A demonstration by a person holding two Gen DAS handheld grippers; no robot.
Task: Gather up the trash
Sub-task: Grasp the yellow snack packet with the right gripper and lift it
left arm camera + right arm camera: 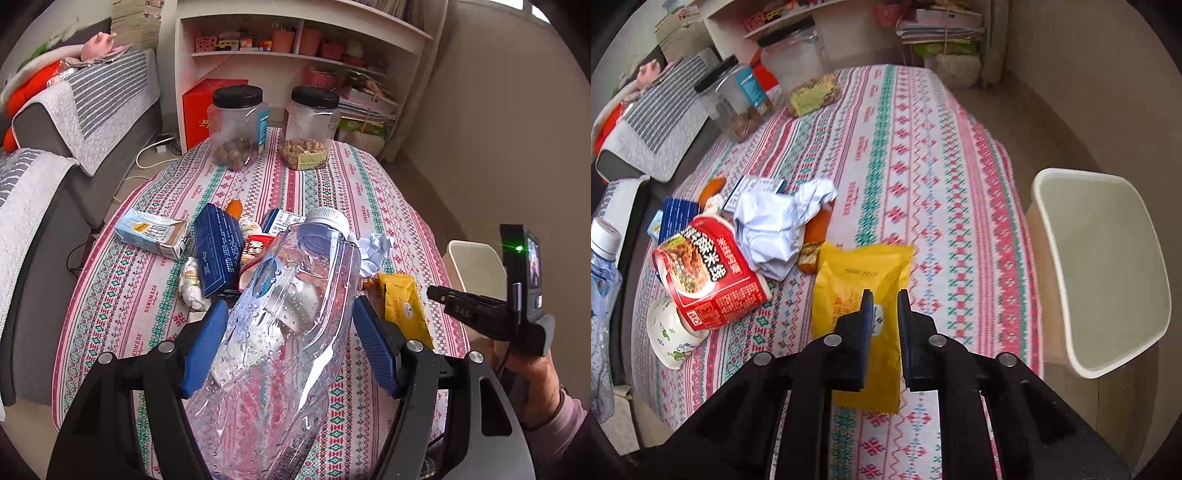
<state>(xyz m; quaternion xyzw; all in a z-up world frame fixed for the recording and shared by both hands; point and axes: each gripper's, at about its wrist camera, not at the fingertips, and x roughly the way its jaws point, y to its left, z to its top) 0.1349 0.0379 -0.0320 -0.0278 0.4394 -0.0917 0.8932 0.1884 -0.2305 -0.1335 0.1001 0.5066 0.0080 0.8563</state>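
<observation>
Yellow foil of the snack packet (862,295) sits between the right gripper (884,299) fingers, which look clenched on its near end; the packet lies on the worktop (923,166) just beside the cream bin (1104,266). The left gripper (291,325) clasps a clear plastic bottle (291,295), held above the litter pile on the side away from the bin. Judged step: lifting the packet. Next it calls for a carry across to the bin's open mouth, then a release there.
</observation>
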